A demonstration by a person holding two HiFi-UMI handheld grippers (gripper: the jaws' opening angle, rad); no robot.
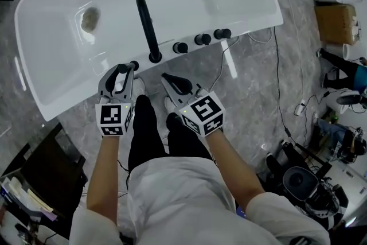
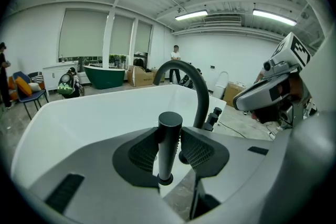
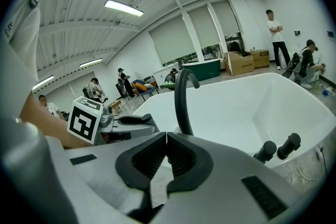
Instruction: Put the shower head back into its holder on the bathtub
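Note:
The shower head [image 2: 169, 144] is a slim black cylinder standing upright, its foot in a ring on the white bathtub's [image 1: 69, 26] near rim. My left gripper [image 2: 170, 150] is shut on it, both ribbed pads against its sides. From the head view only its round top [image 1: 133, 65] shows between the left gripper's [image 1: 127, 69] fingertips, just left of the black curved spout [image 1: 147, 26]. My right gripper [image 3: 166, 152] is shut with nothing in it. It hovers over the floor by the rim, close beside the left one [image 1: 166, 77].
Three black knobs [image 1: 202, 39] sit on the rim right of the spout. A stained drain [image 1: 90, 19] lies in the tub. Cables run across the grey floor at right, near a cardboard box [image 1: 335, 23] and equipment [image 1: 304, 181]. The person's legs stand between the grippers.

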